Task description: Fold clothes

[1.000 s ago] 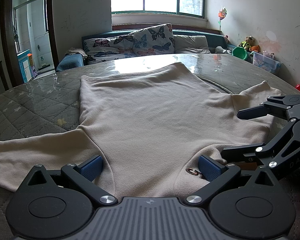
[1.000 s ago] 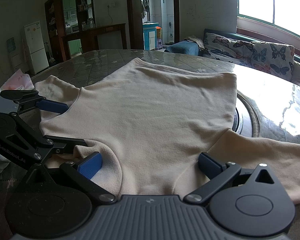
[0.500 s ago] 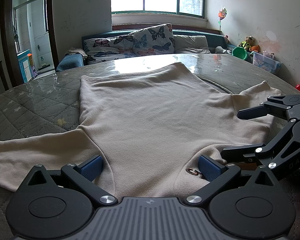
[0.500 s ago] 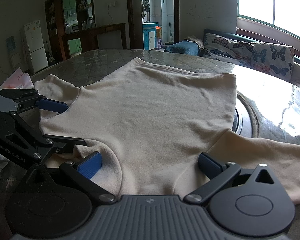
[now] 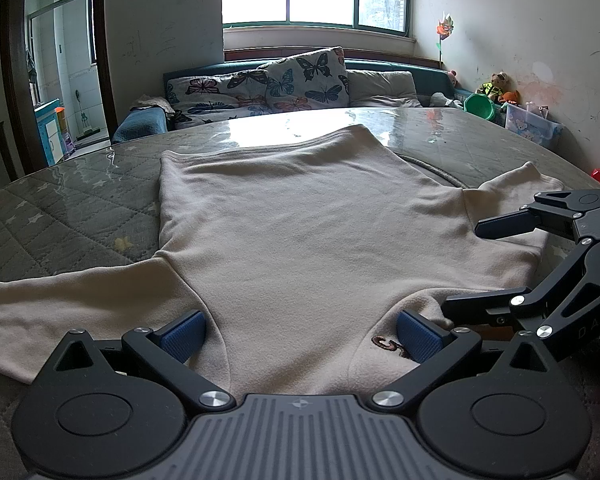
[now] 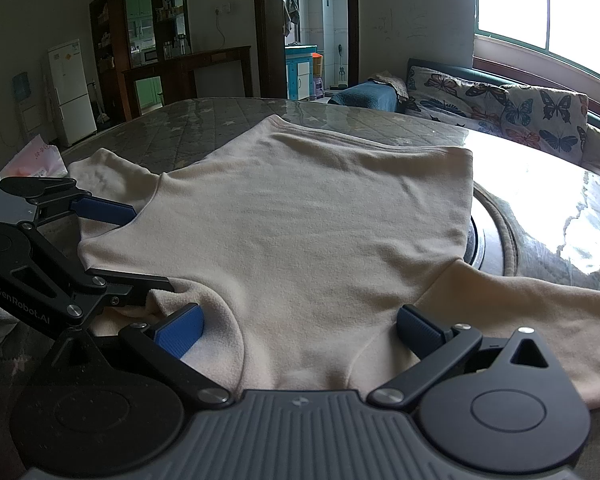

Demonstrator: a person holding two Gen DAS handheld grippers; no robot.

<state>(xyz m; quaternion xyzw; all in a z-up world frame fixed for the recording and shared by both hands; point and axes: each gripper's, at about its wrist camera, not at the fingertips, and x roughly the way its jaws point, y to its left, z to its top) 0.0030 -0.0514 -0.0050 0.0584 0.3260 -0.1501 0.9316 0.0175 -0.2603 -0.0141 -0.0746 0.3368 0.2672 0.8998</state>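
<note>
Sweater (image 5: 300, 232), beige fleece, lies flat (sleeves outspread) between each wide-spread claw (image 5: 300, 330) (image 6: 300, 330).

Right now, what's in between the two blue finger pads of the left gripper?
Only the beige shirt. Its collar end fills the gap of the open left gripper, seen in the left wrist view. A small brown embroidered mark sits by the right-hand pad.

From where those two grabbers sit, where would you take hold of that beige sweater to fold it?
Probably at the shoulders, coming in low from the collar end. The beige sweater lies flat, sleeves spread out sideways, so its near edge is the only easy pinch. The left gripper and right gripper are open, each straddling fabric beside the collar.
</note>
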